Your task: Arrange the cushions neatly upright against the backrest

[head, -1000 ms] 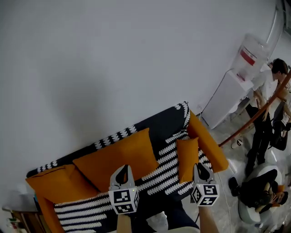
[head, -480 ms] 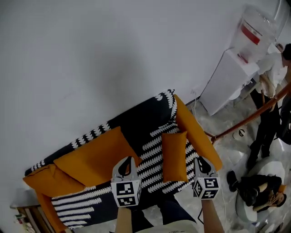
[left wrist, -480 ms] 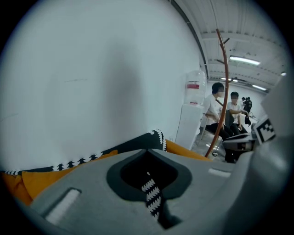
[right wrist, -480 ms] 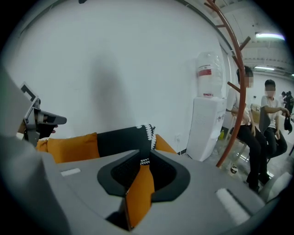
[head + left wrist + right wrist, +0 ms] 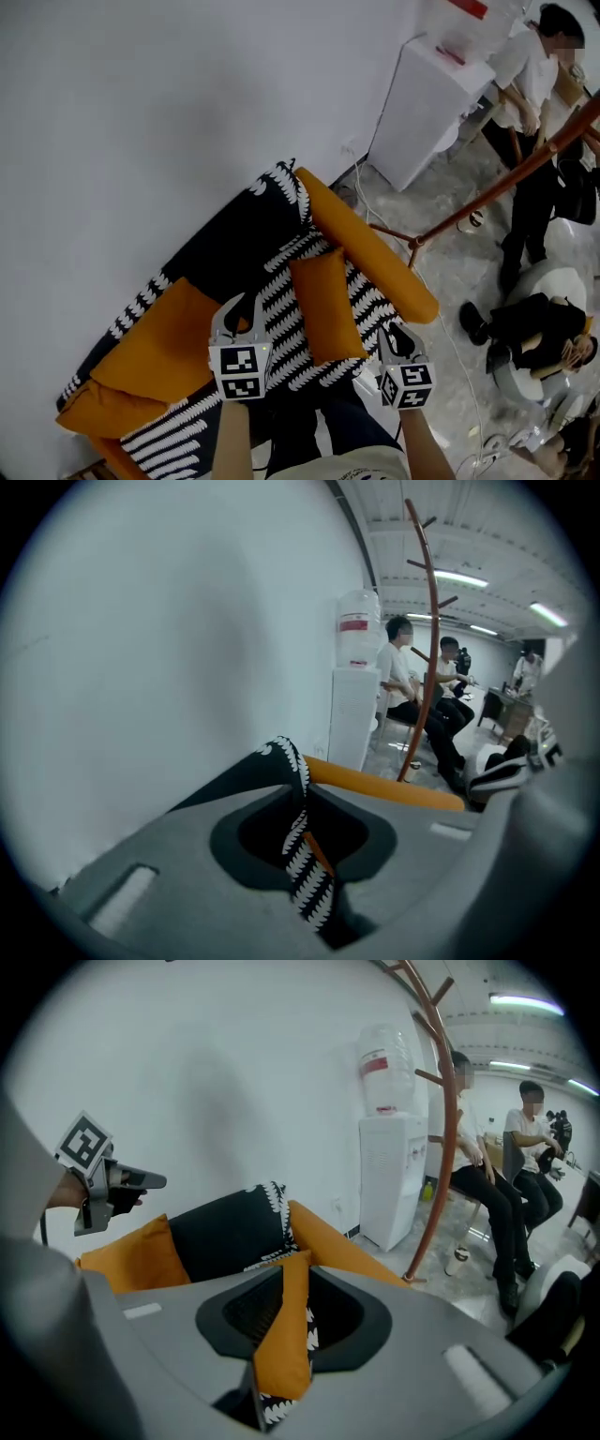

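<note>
A small orange cushion (image 5: 324, 305) lies flat on the black-and-white sofa seat (image 5: 286, 333), beside the right orange armrest (image 5: 370, 248). A large orange cushion (image 5: 159, 337) leans on the backrest (image 5: 225, 246) further left. My left gripper (image 5: 237, 314) hovers over the seat between the two cushions. Its jaws have just been opening and stand slightly apart with nothing between them. My right gripper (image 5: 398, 330) hangs past the seat's front right corner. Its jaws have also been opening and hold nothing. In the right gripper view, the small cushion (image 5: 286, 1335) shows through the gap, untouched.
A white water dispenser (image 5: 422, 98) stands against the wall right of the sofa. A brown coat stand (image 5: 497, 187) rises beside the armrest. People sit and stand at the right (image 5: 530, 337). Another orange pad (image 5: 94, 412) sits at the sofa's left end.
The head view has swung toward the sofa's right end, so the sofa now sits lower and more to the left. Both grippers have come down closer to the seat. The small cushion has stayed put.
</note>
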`<state>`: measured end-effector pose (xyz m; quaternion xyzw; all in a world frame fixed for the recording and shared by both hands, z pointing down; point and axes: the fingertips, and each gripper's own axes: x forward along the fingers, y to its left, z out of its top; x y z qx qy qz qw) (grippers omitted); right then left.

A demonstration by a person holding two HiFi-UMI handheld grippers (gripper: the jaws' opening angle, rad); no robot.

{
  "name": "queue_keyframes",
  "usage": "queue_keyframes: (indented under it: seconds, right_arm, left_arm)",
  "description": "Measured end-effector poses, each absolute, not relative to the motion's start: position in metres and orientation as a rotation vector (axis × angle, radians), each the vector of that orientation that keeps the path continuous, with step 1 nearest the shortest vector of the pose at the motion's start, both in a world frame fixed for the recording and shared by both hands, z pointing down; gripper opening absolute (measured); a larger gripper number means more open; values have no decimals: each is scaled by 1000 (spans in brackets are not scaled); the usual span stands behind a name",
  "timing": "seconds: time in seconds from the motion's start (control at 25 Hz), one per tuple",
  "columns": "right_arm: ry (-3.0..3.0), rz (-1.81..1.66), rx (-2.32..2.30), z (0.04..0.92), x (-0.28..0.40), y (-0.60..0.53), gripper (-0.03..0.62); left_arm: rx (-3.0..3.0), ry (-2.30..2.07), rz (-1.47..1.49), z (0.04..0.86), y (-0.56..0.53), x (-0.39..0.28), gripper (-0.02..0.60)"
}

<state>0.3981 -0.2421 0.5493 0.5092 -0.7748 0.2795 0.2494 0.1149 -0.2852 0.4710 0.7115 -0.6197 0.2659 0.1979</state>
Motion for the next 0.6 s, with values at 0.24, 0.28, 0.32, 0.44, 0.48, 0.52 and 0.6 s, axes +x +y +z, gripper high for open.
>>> queue_keyframes:
  seconds: [0.24, 0.28, 0.32, 0.44, 0.48, 0.52, 0.6]
  right_arm:
    - [-1969, 865, 1393, 600, 413, -222, 107]
    - [-1950, 880, 1387, 606, 413, -217, 109]
    - [-1931, 896, 1379, 613, 413, -211, 113]
    - [-1881, 950, 1361, 634, 412, -195, 123]
    - [-1869, 967, 1359, 641, 412, -192, 124]
    - [-1856, 983, 1358, 649, 411, -190, 127]
    - [-1820, 1018, 1354, 666, 412, -182, 133]
  left_arm:
    - [2171, -1443, 951, 531, -339, 154, 128]
    - [2192, -1384, 998, 543, -344, 160, 140]
    - [2207, -1325, 1030, 555, -347, 166, 152]
    - [2228, -1156, 1092, 592, -357, 181, 189]
    - [2235, -1106, 1126, 604, -360, 185, 201]
    - [2243, -1057, 1168, 616, -363, 188, 215]
    - [2260, -957, 1256, 639, -366, 195, 223]
